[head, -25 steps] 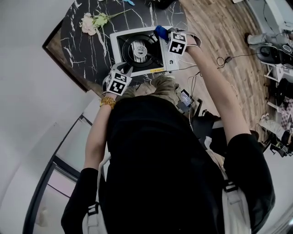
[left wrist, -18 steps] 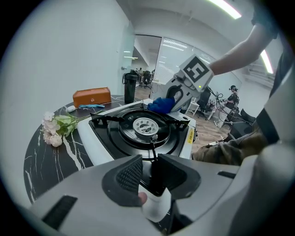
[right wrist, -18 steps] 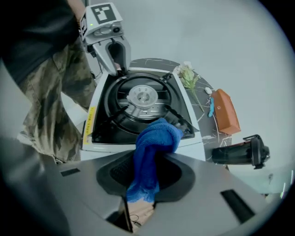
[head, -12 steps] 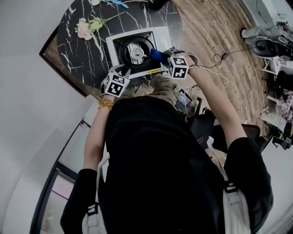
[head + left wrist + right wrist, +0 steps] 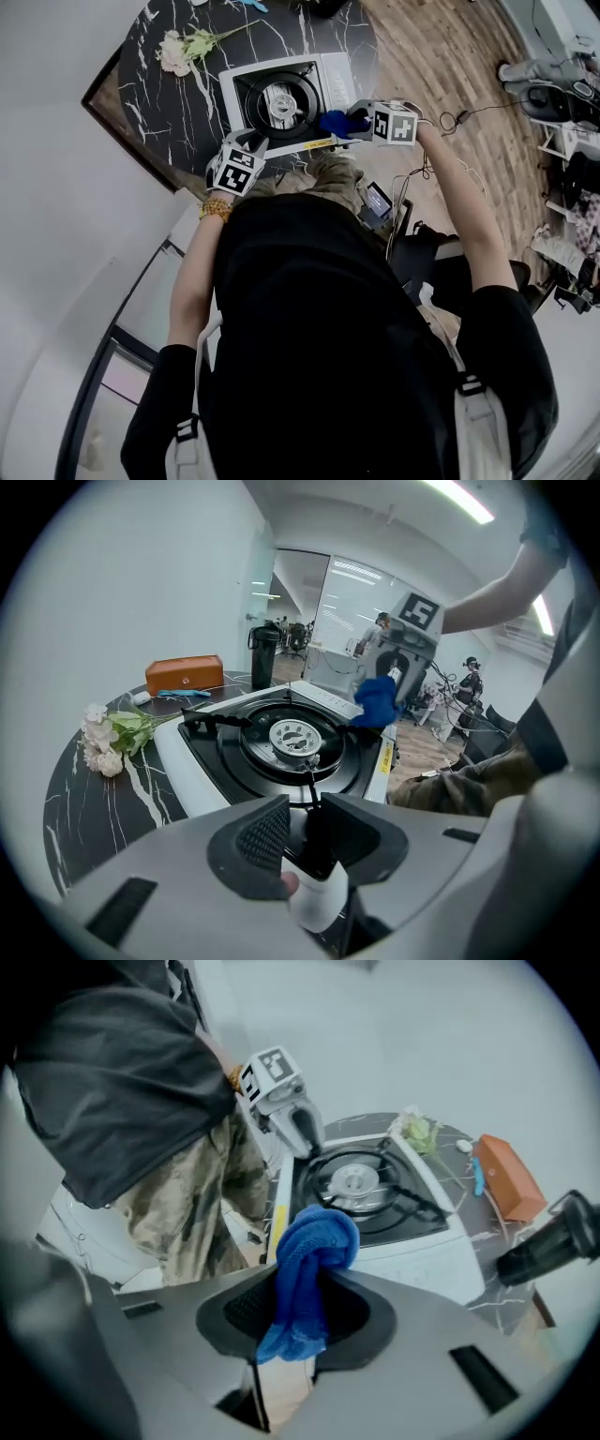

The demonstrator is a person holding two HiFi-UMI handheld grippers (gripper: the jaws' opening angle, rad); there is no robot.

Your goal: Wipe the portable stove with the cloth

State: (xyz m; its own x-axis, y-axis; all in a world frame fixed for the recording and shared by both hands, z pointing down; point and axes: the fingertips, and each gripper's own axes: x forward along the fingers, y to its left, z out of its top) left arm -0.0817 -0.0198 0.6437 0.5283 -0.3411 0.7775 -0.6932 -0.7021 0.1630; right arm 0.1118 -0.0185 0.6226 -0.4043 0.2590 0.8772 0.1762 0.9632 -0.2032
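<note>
The portable stove (image 5: 231, 90) is white with a black burner top and sits on the black marble table (image 5: 159, 103). My left gripper (image 5: 253, 143) is shut on the stove's near left corner; in the left gripper view the left gripper (image 5: 302, 832) has a black pan-support arm running into its jaws. My right gripper (image 5: 352, 120) is shut on a bunched blue cloth (image 5: 335, 123), held at the stove's near right corner. In the right gripper view the cloth (image 5: 309, 1255) bulges up between the jaws of the right gripper (image 5: 300, 1302), in front of the stove (image 5: 427, 1232).
White flowers (image 5: 178, 52) lie on the table to the left of the stove. An orange case (image 5: 185, 674) and a black tumbler (image 5: 265, 655) stand at the far side. The person's legs (image 5: 323, 173) are against the table's near edge. Cables (image 5: 459, 117) lie on the wooden floor.
The right gripper has drawn the blue cloth along the stove's right side toward the person, ending at the near right corner. The left gripper has kept its hold.
</note>
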